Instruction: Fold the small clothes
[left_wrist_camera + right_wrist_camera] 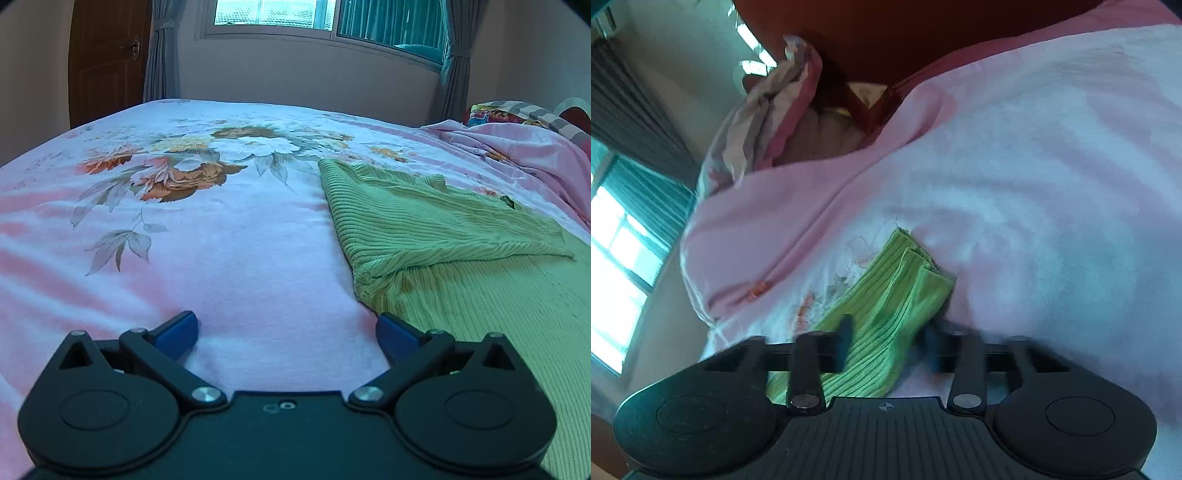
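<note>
A light green ribbed garment (436, 229) lies on the right side of the bed, with one part folded over the rest. My left gripper (286, 334) rests low over the floral sheet, just left of the garment's near edge; it is open wide and its blue fingertips (177, 332) hold nothing. In the right wrist view the picture is tilted and blurred. My right gripper (888, 338) is at a folded end of the green garment (886, 295), with cloth lying between and under its narrowly spaced fingers. Blur hides whether the pads press on it.
The pink floral bed sheet (207, 229) spreads to the left and ahead. A crumpled pink cover (524, 155) and pillows (517, 114) sit at the far right. Beyond the bed are a window (295, 14), curtains (162, 51) and a brown door (107, 59).
</note>
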Available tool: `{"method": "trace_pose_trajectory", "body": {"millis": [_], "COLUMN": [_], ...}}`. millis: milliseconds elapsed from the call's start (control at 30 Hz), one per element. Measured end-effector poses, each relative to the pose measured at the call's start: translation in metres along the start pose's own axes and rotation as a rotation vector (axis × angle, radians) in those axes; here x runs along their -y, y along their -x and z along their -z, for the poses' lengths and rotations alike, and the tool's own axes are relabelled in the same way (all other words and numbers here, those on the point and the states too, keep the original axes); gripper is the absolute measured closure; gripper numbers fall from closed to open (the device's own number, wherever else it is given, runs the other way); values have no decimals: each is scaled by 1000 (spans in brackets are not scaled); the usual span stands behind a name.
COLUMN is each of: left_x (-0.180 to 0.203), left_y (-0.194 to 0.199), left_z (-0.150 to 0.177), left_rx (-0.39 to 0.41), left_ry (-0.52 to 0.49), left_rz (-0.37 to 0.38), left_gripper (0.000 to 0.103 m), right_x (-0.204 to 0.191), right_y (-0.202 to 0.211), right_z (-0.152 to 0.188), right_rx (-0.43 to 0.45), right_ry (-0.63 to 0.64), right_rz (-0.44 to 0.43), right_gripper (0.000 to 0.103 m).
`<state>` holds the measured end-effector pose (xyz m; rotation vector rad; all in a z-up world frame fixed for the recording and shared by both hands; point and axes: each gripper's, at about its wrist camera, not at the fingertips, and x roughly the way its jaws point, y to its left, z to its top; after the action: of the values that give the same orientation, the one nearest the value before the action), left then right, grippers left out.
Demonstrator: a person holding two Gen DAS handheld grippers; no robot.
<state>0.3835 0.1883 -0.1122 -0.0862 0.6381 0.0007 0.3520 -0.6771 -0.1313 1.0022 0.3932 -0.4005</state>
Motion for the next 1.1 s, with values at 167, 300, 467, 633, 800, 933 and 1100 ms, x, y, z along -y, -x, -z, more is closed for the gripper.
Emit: {"method": "trace_pose_trajectory", "body": {"millis": [167, 300, 467, 633, 800, 933, 1100], "left_x": [-1, -3, -14, -47, -83, -88, -91], "left_y": [-1, 0, 10, 18, 25, 26, 27], "left_z": [-1, -3, -10, -12, 4, 10, 13], "left_rx": [-2, -4, 29, -1, -19, 10, 29], "left_ry": [1, 12, 46, 41, 98, 123, 144], "left_rz": [0, 8, -32, -105, -62, -34, -11], "left_gripper": [1, 1, 1, 1, 1, 1, 1], "right_x": [-11, -37, -113, -229, -343, -403, -418], "right_y": [-16, -16, -3, 10, 23, 24, 13], "right_z": [2, 6, 29, 103, 233, 352, 484], "right_rx": [-13, 12, 40, -6, -129, -261, -407], "right_ry": [99, 191, 292, 415, 539, 658, 865], "right_rz": [46, 69, -22, -212, -439, -541, -534], "right_gripper": [98, 99, 99, 99, 99, 99, 99]}}
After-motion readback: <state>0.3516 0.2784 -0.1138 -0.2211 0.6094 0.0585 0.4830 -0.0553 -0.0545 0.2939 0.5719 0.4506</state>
